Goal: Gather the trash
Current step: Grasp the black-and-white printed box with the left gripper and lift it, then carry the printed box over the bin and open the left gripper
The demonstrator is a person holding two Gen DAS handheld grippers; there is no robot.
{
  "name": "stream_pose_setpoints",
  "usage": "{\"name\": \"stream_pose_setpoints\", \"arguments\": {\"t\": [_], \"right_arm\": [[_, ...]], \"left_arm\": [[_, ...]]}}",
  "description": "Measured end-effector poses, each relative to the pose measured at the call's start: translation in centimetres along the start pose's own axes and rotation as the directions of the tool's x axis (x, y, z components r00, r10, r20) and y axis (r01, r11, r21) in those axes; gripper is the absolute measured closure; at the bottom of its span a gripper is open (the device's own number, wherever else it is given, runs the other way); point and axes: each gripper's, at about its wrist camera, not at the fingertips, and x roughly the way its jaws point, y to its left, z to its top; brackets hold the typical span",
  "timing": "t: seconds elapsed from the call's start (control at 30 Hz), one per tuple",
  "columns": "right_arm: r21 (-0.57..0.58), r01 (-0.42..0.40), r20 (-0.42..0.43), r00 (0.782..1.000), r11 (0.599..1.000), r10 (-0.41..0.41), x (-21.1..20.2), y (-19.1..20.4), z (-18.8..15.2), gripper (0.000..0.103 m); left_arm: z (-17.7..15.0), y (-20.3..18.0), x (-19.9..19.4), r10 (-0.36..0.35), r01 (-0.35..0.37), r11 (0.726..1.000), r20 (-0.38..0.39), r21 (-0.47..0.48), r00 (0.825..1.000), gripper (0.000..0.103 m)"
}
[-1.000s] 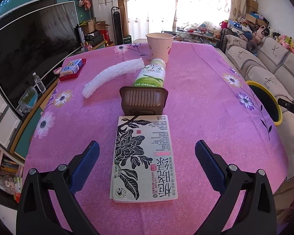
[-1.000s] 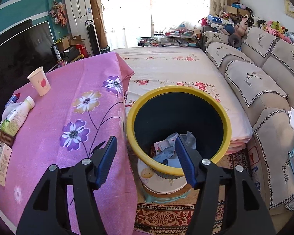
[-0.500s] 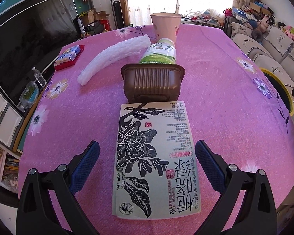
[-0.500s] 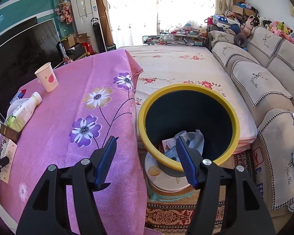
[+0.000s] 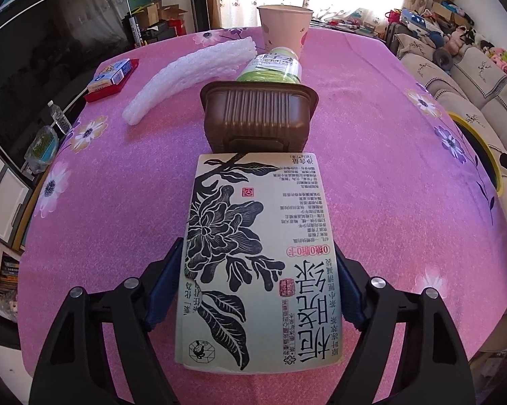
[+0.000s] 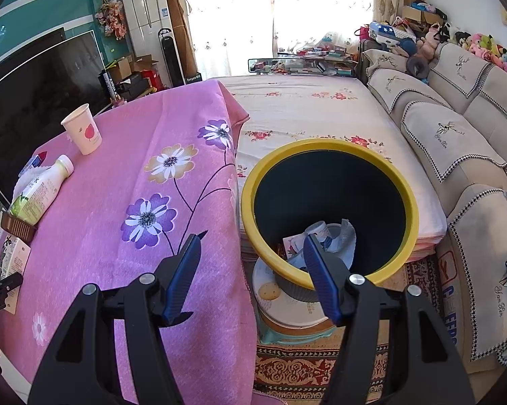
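A flat white tea box [image 5: 258, 263] with black flower print lies on the pink tablecloth [image 5: 388, 175]. My left gripper [image 5: 258, 263] is closed against its two long sides. Behind it stand a brown ribbed plastic tray [image 5: 257, 116], a lying green-label bottle [image 5: 273, 67], a pink paper cup [image 5: 284, 27] and a white foam strip [image 5: 192, 74]. My right gripper [image 6: 253, 246] is open and empty, above the near rim of a yellow-rimmed dark bin [image 6: 327, 209] that holds some trash. The box [image 6: 11, 263], bottle [image 6: 40, 192] and cup [image 6: 82, 133] show at the left of the right wrist view.
A small blue and red box [image 5: 111, 76] lies at the table's left. A large TV [image 5: 44, 77] stands left of the table. A sofa [image 6: 456, 141] and a floral-covered bed [image 6: 307, 108] lie to the right. The bin stands on round tins [image 6: 294, 310] beside the table edge.
My left gripper moved forward over the tea box and its fingers closed onto the box's sides. The right gripper shifted slightly by the bin and stayed open.
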Motion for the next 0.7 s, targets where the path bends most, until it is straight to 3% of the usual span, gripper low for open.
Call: {"name": "stream_pose_setpoints", "arguments": {"t": [0.37, 0.7], "right_arm": [[0.008, -0.005, 0.001, 1.0, 1.0, 0.005, -0.2, -0.3, -0.4, 0.043], [0.024, 0.019, 0.023, 1.0, 1.0, -0.02, -1.9, -1.4, -1.0, 0.043]], "left_arm": [[-2.2, 0.0, -2.3, -0.026, 0.026, 0.999, -0.009, 0.03, 1.0, 0.031], [-0.5, -4.3, -7.1, -0.131, 0.118, 0.984, 0.095, 0.131, 0.987, 0.031]]}}
